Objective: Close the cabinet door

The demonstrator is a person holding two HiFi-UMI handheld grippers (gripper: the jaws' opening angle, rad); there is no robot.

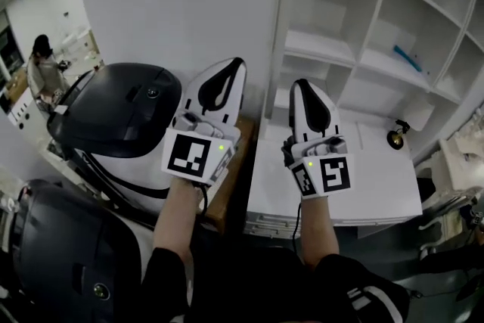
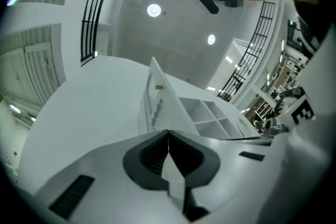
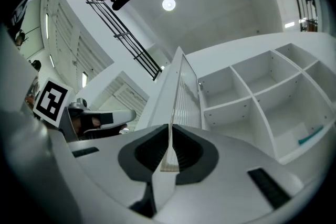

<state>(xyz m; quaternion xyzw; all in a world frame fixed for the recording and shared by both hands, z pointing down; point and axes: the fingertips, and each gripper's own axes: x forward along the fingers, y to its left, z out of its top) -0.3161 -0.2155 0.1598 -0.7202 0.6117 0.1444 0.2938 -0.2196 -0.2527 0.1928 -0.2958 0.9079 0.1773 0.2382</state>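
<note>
Ahead of both tools, beyond their tips, I logged the following.

Item 1: door [image 1: 174, 4]. White and plain, it stood open, swung out from the cabinet [image 1: 378, 19]. In the left gripper view its broad face ran off to the left of the tips and its thin edge rose just above them. In the right gripper view that edge stood straight ahead of the tips. Neither tool touched it.

Item 2: cabinet. White open compartments lay ahead and to the right of the right tool. One held a small blue thing [image 1: 407, 58]; I could not tell what it was.

Item 3: left gripper [image 1: 237, 66]. I held it raised, pointing up toward the door. Its jaws were together at the tips and nothing was between them.

Item 4: right gripper [image 1: 302, 85]. It was raised beside the left one, a little apart from it. Its jaws were closed tip to tip and it gripped nothing; the pale strip in the slot was only the door's edge behind.

Item 5: table [image 1: 378, 193]. White, below and to the right of the right tool.

Item 6: black machines [image 1: 113, 106], below and left of the left tool.

Item 7: a person [image 1: 41, 72], far off to the left.
</note>
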